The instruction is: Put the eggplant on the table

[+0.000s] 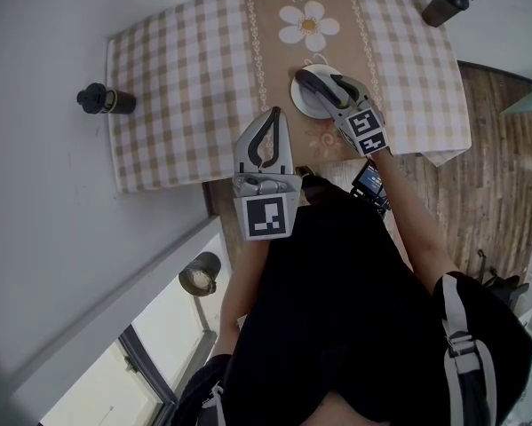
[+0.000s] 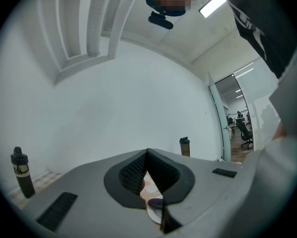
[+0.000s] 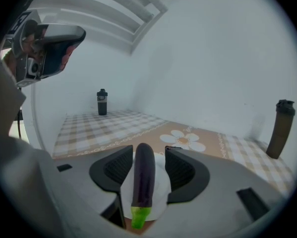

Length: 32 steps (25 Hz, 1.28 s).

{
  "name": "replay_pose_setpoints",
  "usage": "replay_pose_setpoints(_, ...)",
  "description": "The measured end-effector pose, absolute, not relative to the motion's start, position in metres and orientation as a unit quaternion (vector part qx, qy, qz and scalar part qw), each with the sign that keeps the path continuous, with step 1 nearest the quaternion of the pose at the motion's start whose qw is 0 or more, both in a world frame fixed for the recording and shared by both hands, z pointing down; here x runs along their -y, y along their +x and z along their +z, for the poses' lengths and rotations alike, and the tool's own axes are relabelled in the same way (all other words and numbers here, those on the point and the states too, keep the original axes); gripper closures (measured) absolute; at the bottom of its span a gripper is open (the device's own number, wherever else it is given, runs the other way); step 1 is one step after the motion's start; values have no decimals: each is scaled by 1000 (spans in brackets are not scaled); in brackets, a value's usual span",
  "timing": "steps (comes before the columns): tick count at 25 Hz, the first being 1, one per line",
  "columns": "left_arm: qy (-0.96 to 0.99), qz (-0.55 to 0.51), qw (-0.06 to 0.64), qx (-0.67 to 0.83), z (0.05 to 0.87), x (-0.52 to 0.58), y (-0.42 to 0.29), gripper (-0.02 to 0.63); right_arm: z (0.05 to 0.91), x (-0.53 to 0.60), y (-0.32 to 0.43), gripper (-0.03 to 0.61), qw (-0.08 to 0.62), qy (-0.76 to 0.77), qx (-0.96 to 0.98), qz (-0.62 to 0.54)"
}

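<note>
Checked table [image 1: 186,69], white plate [image 1: 301,98], eggplant [image 3: 143,177] apparently lying on that plate, between the wide-open, untouching jaws of my right gripper [image 1: 323,82]. Left gripper [image 1: 274,114] clenched, empty. I'd close mid-body, lift clear, then lower onto the table.

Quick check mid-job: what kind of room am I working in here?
Probably an office side room, not a kitchen: bare white walls, a table with a checked cloth, and a doorway opening onto office chairs.
</note>
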<state>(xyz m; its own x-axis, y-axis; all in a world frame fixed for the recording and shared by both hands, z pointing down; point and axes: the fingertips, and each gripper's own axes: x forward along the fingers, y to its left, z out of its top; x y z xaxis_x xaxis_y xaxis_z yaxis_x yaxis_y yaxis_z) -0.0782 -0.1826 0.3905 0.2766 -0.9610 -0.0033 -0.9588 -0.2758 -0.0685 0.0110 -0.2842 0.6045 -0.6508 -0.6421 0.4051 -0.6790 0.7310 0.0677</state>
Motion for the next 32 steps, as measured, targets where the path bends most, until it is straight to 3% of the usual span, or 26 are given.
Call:
replay_pose_setpoints(27, -816, 4, 55, -575, 364, 172, -84, 612, 431, 229, -5, 376, 81, 373, 923, -46)
replay_pose_setpoints(32, -816, 12, 63, -574, 357, 177, -84, 612, 407, 222, -6, 408, 50, 369, 927, -49)
